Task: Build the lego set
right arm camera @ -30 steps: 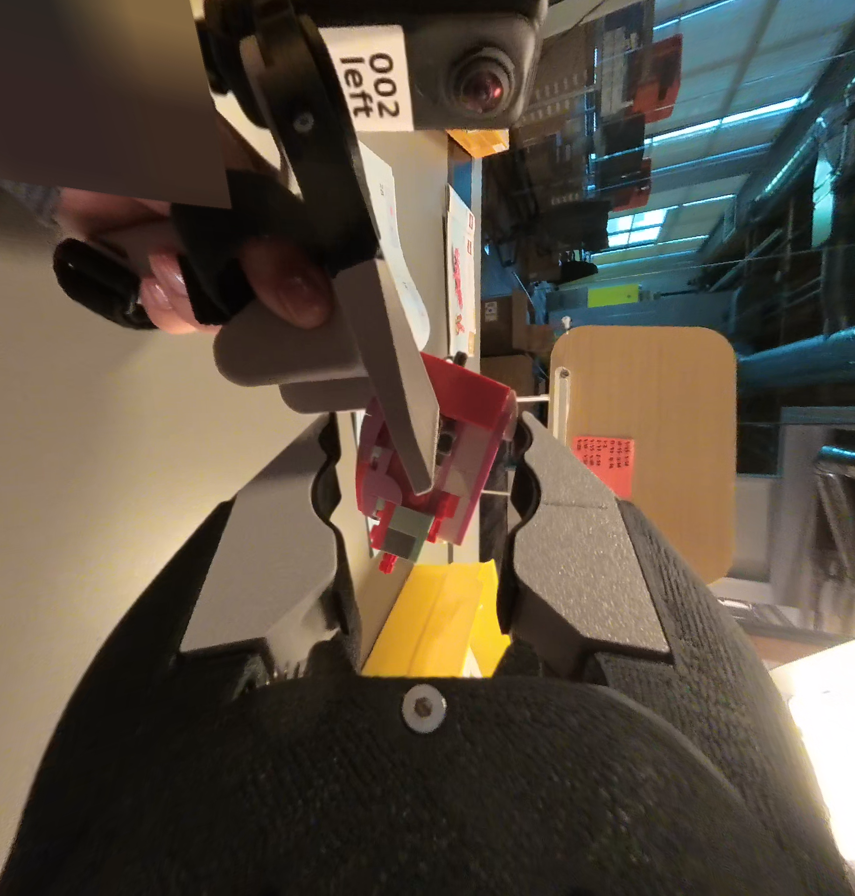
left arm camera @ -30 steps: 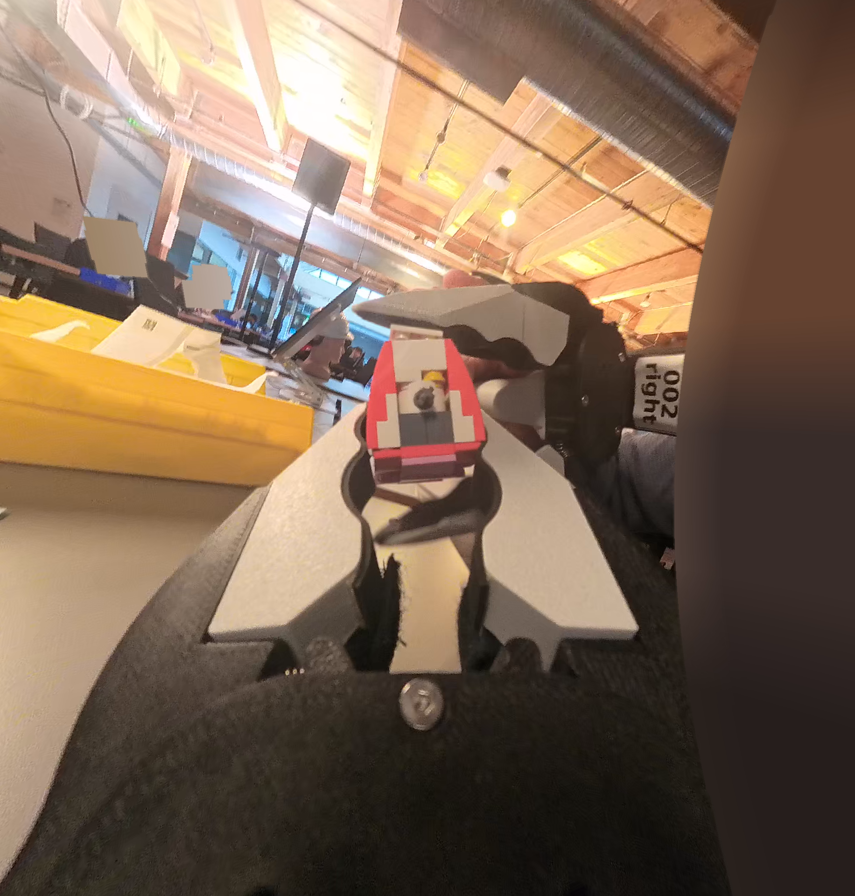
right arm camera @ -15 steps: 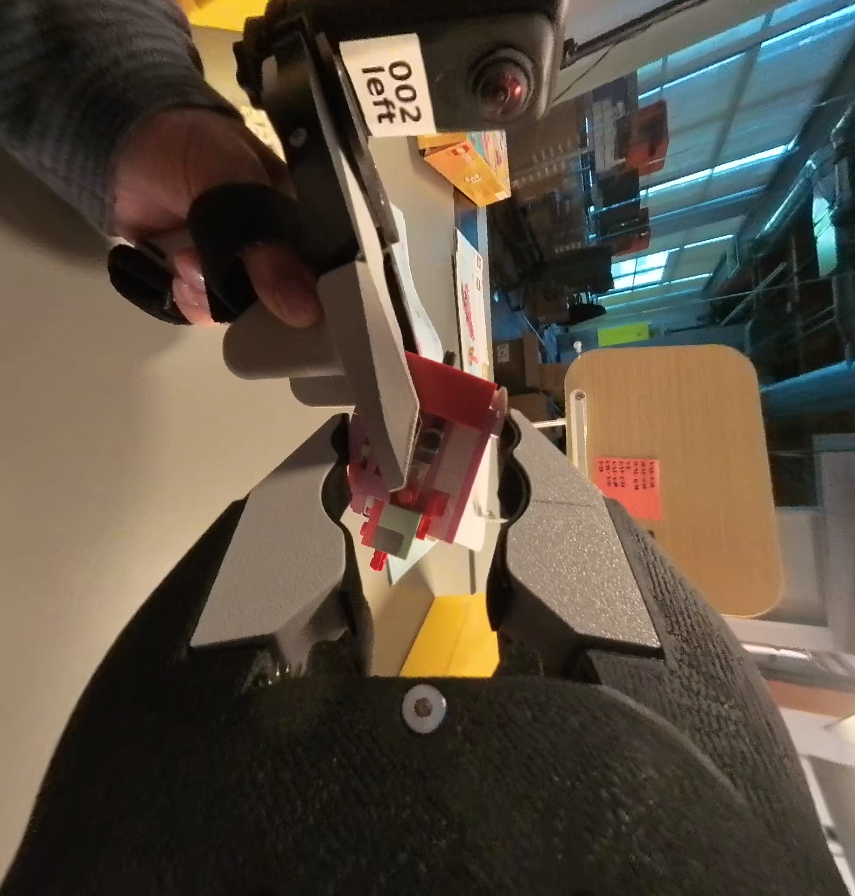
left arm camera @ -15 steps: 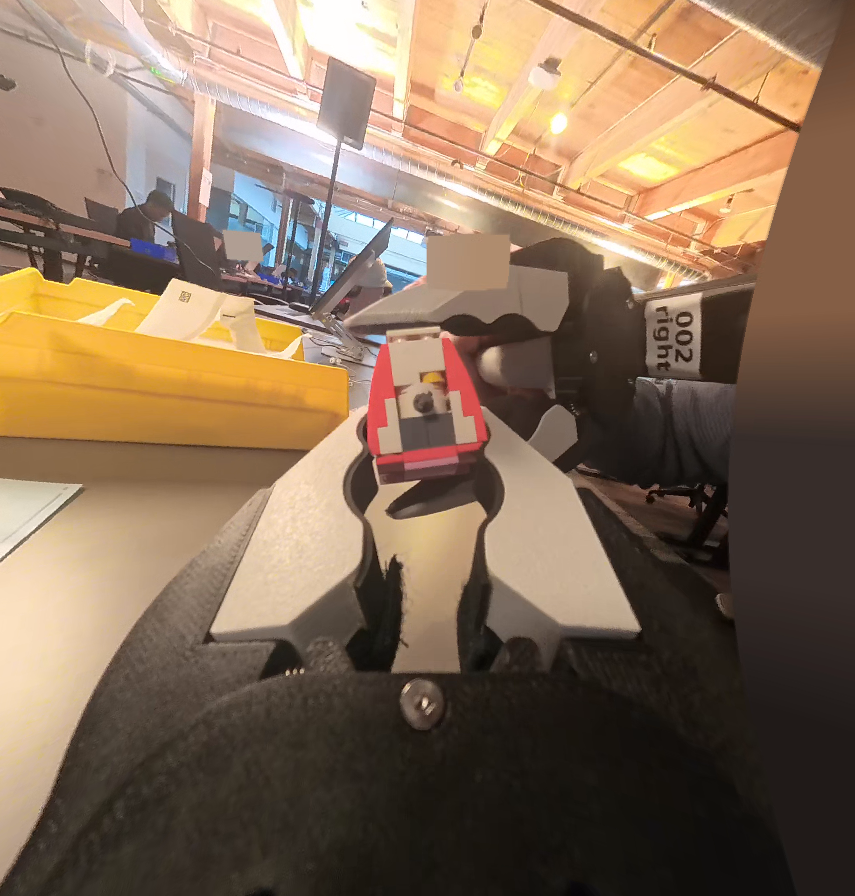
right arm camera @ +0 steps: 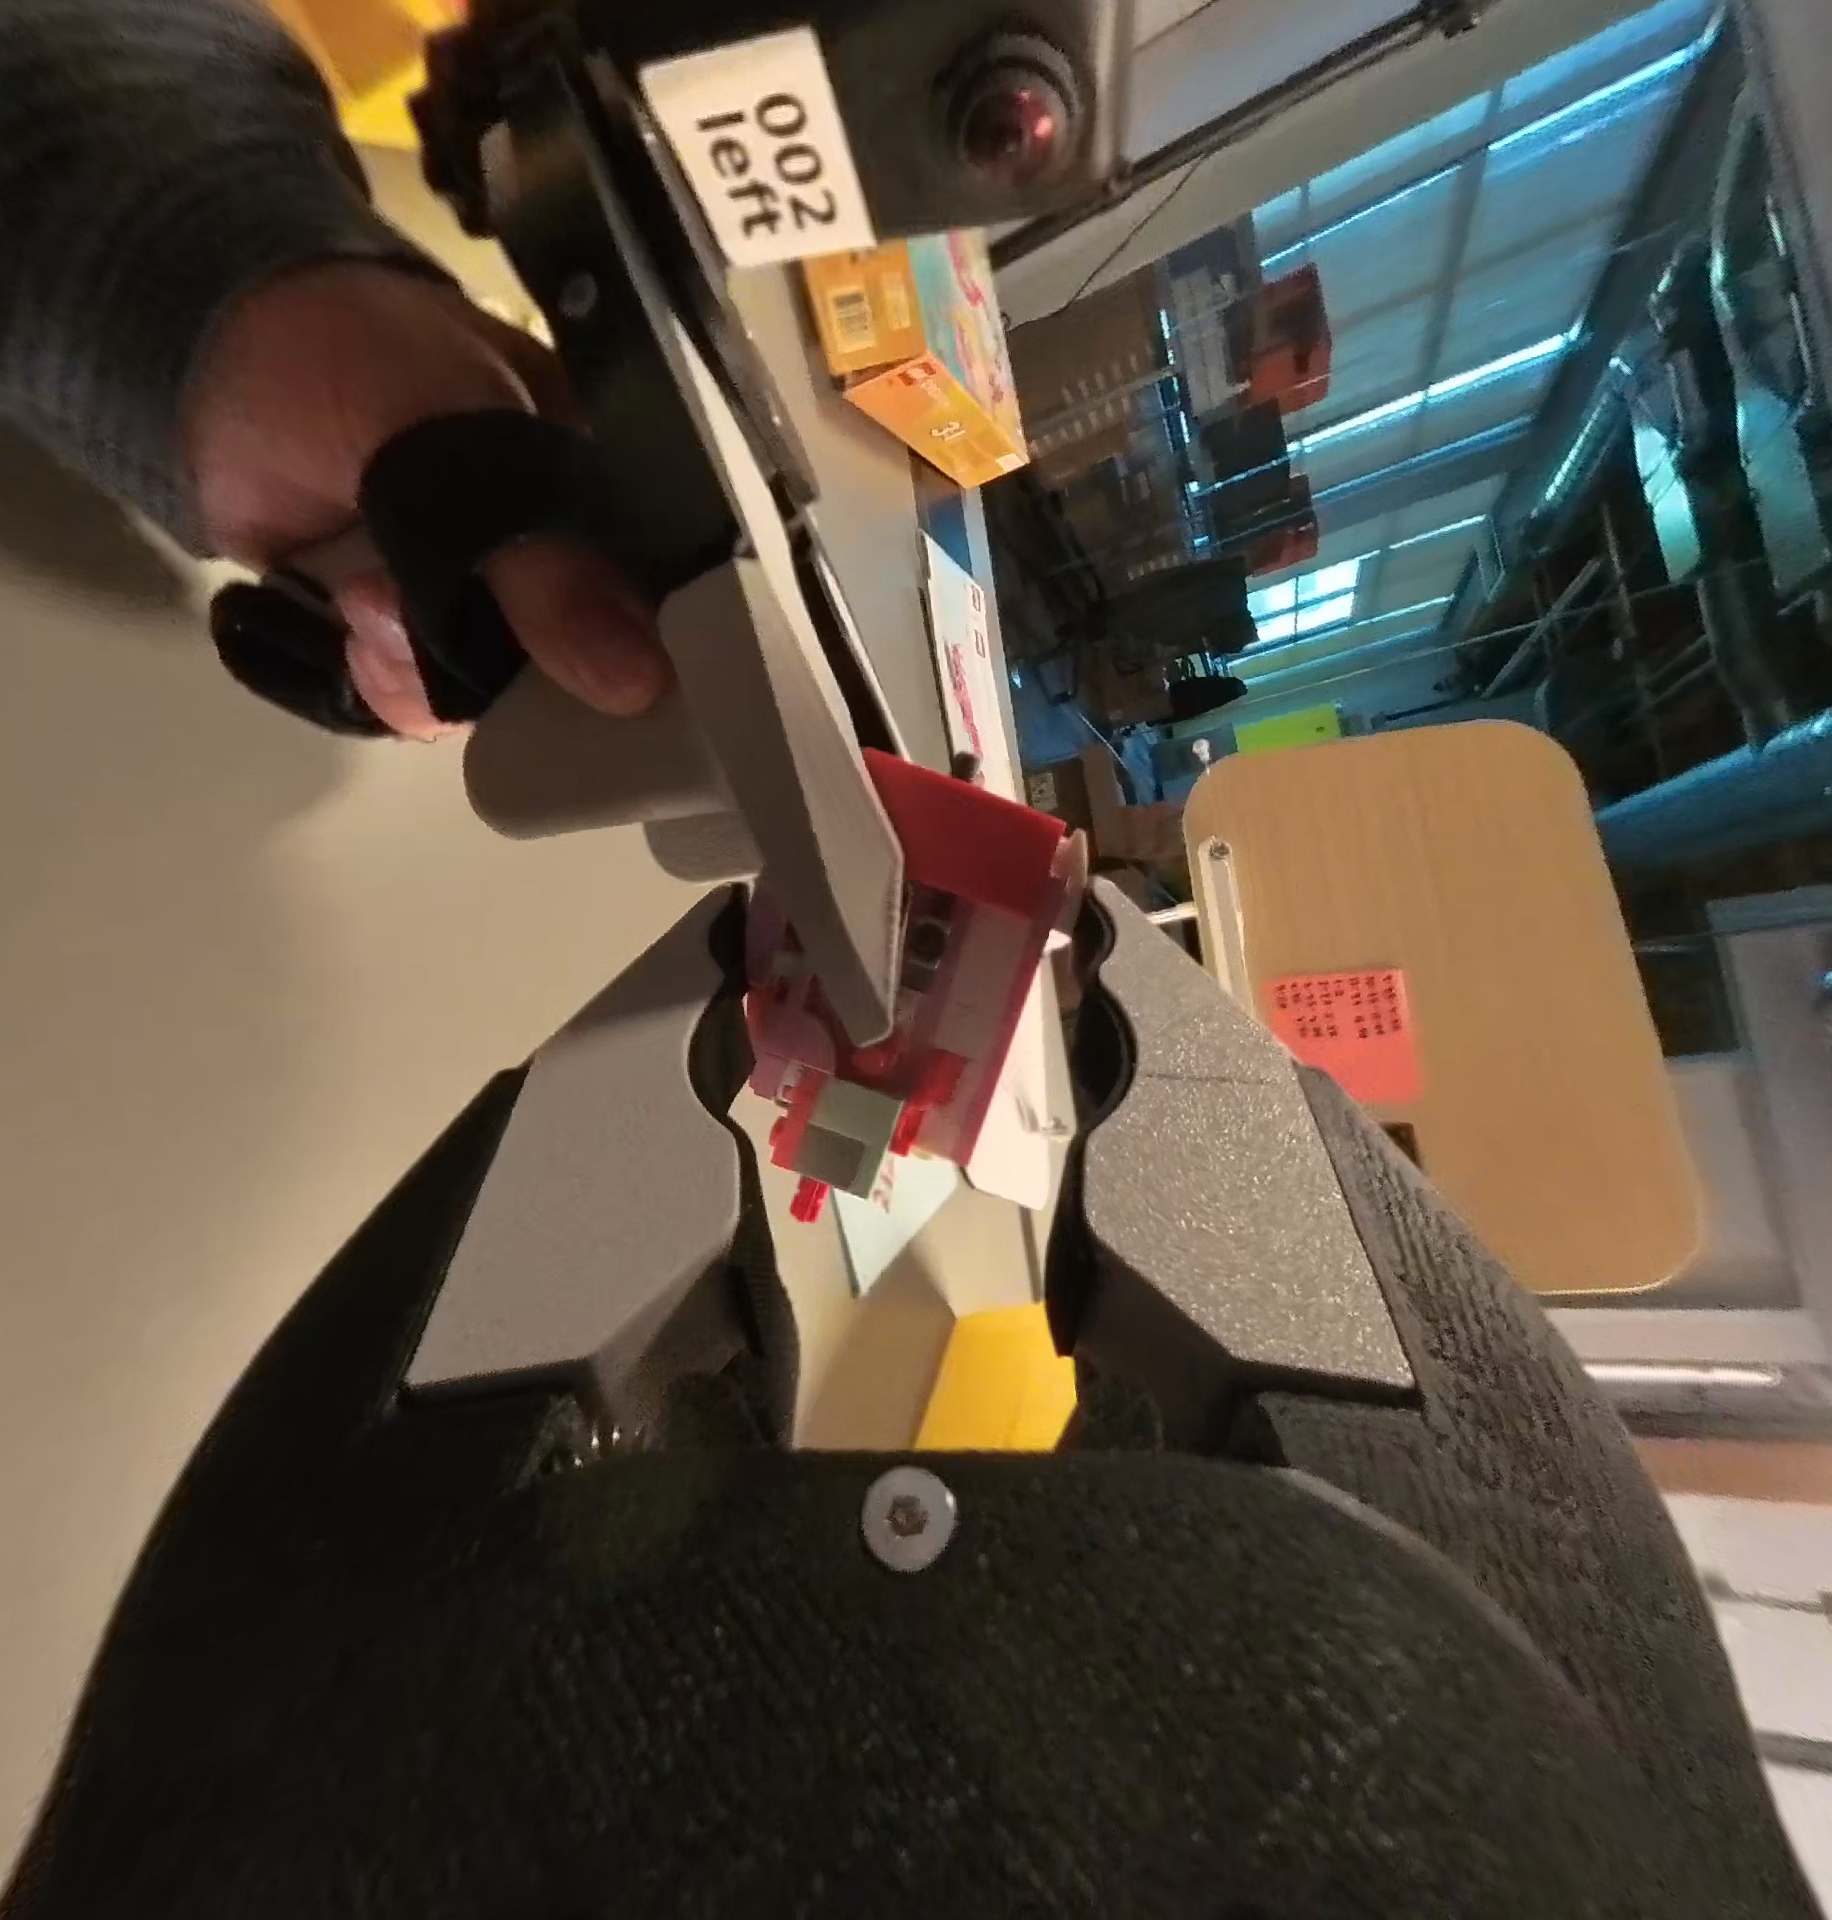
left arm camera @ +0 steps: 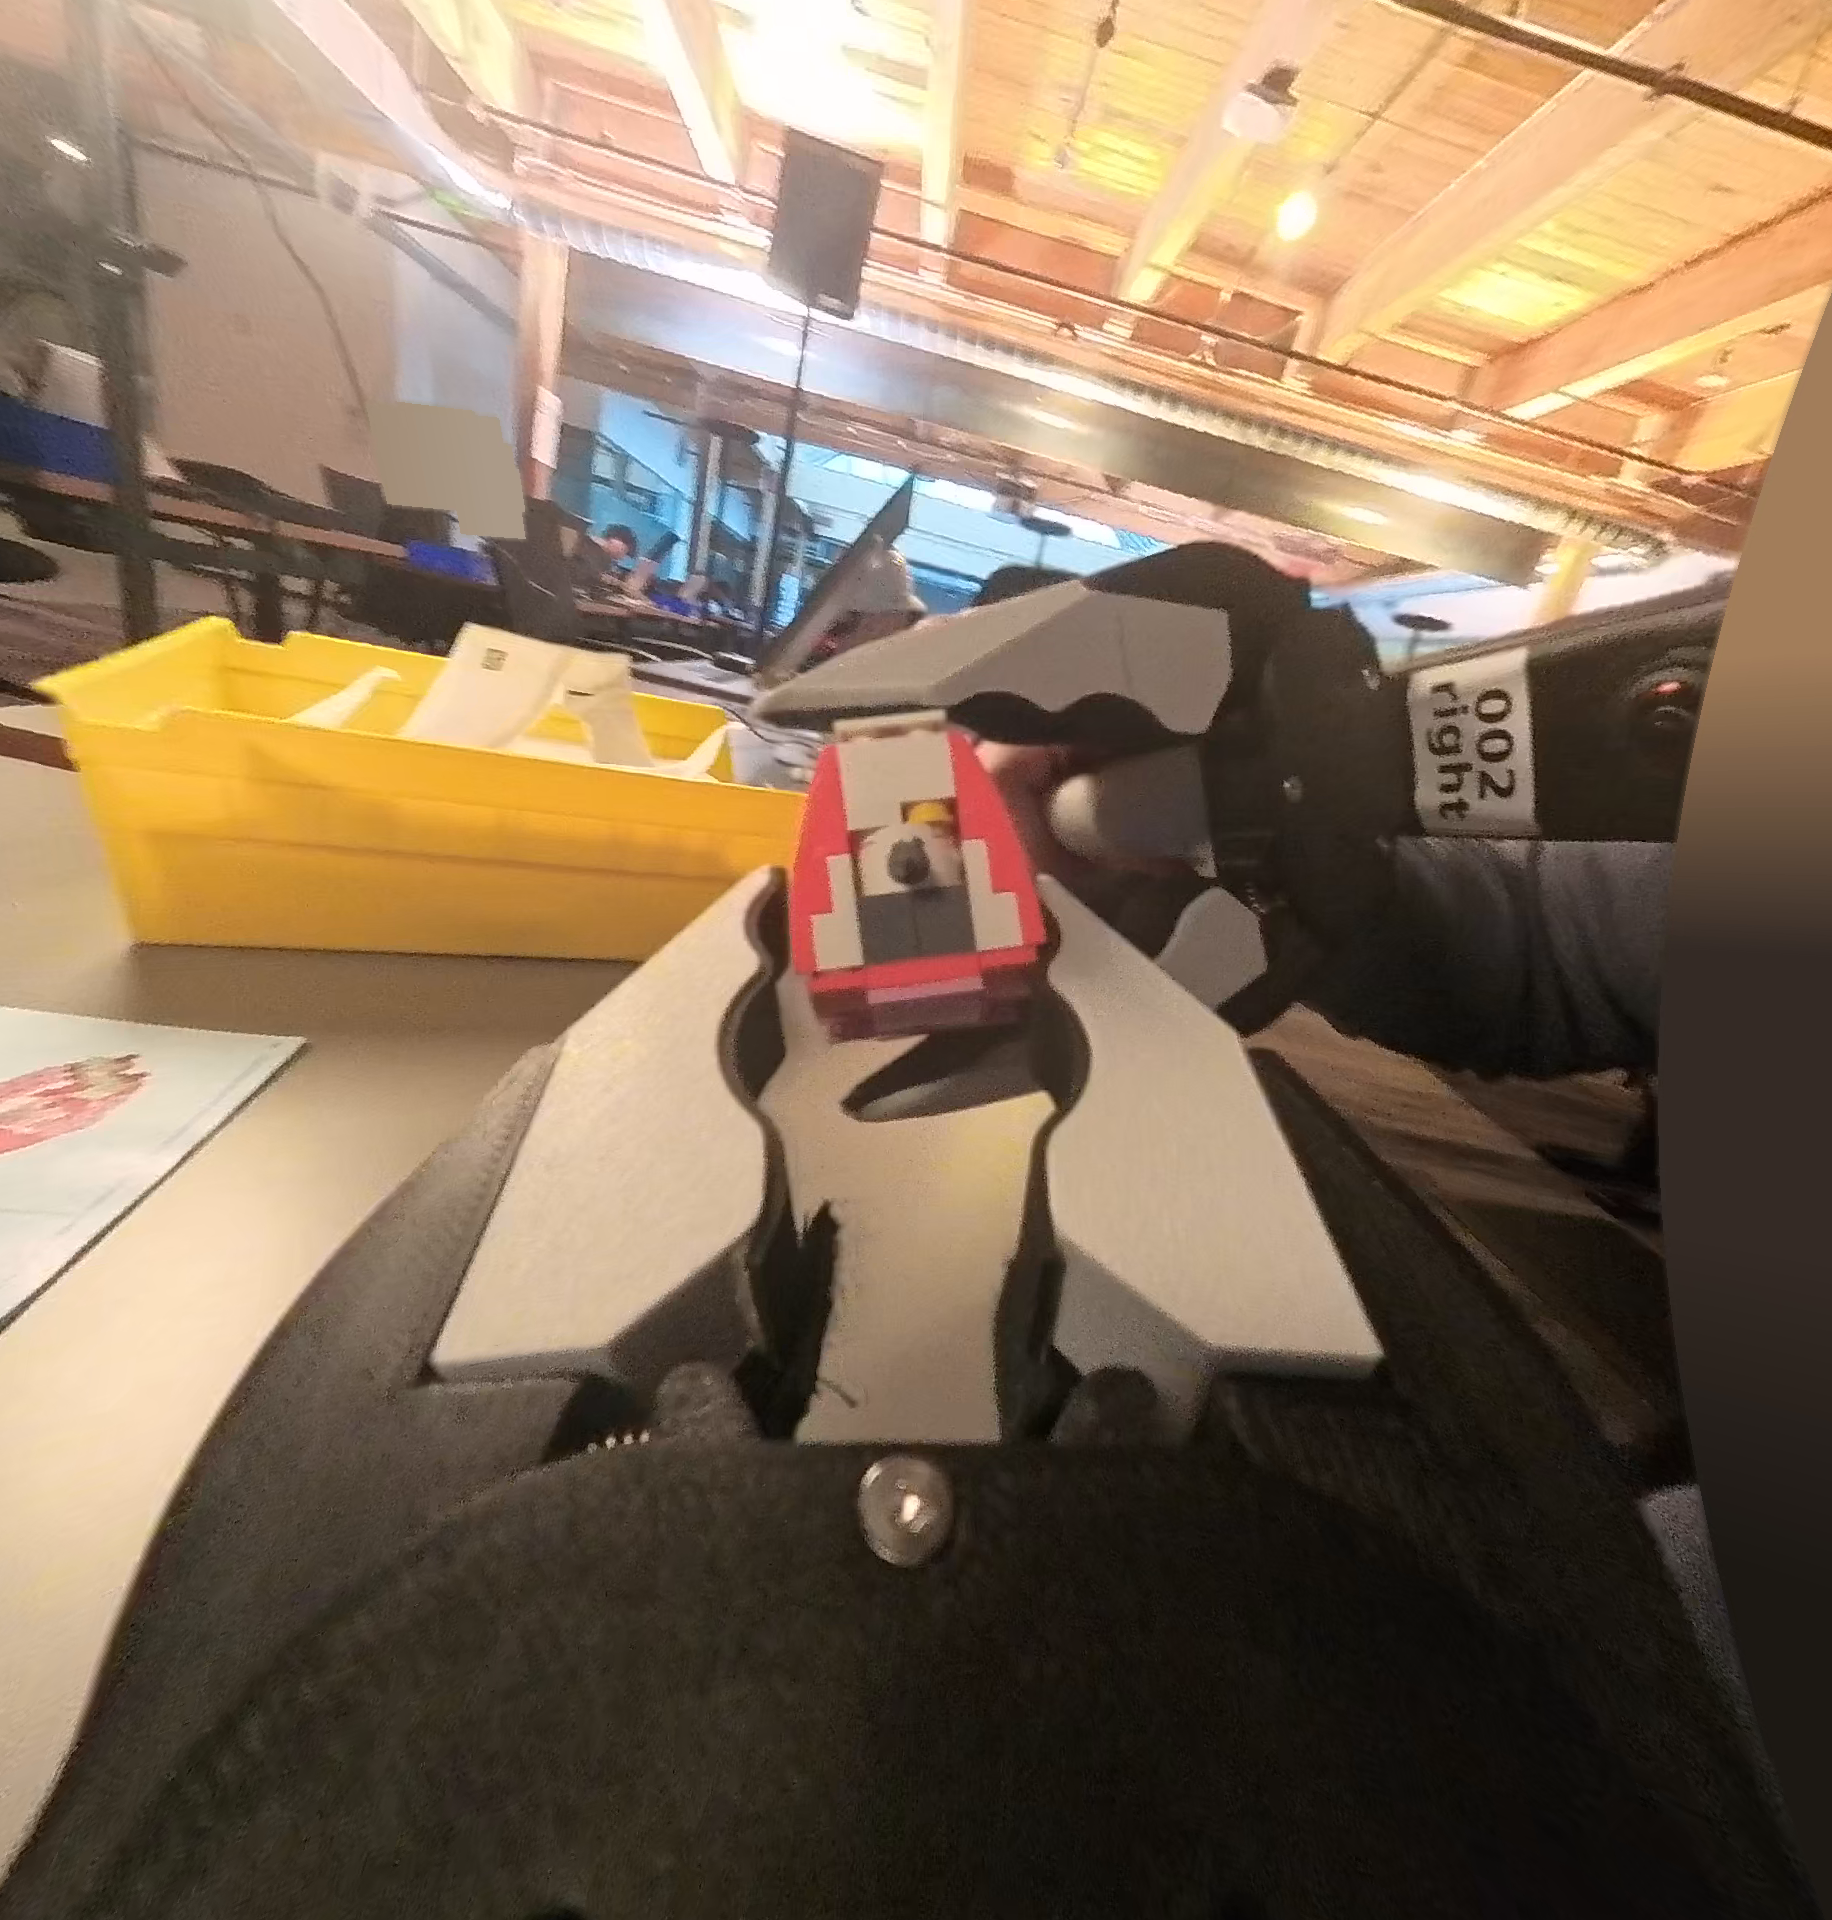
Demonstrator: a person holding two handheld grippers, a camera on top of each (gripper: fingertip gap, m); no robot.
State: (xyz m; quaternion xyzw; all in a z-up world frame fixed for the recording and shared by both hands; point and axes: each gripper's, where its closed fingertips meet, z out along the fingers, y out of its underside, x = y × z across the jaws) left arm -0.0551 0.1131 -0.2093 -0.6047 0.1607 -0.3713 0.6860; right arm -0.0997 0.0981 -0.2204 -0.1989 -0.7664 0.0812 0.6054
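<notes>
Your small red, white and grey toy-brick model (left arm camera: 917, 888) sits lifted above the table, nose tilted upward, between both sets of jaws. Its pink-and-red underside (right arm camera: 860, 1049) with a grey block faces your right camera.

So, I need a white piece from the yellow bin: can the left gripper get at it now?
Probably not right away. The yellow bin is open-topped and nothing stands before it, but the red brick model sits between the fingers of the left gripper, with the right gripper on it too.
</notes>
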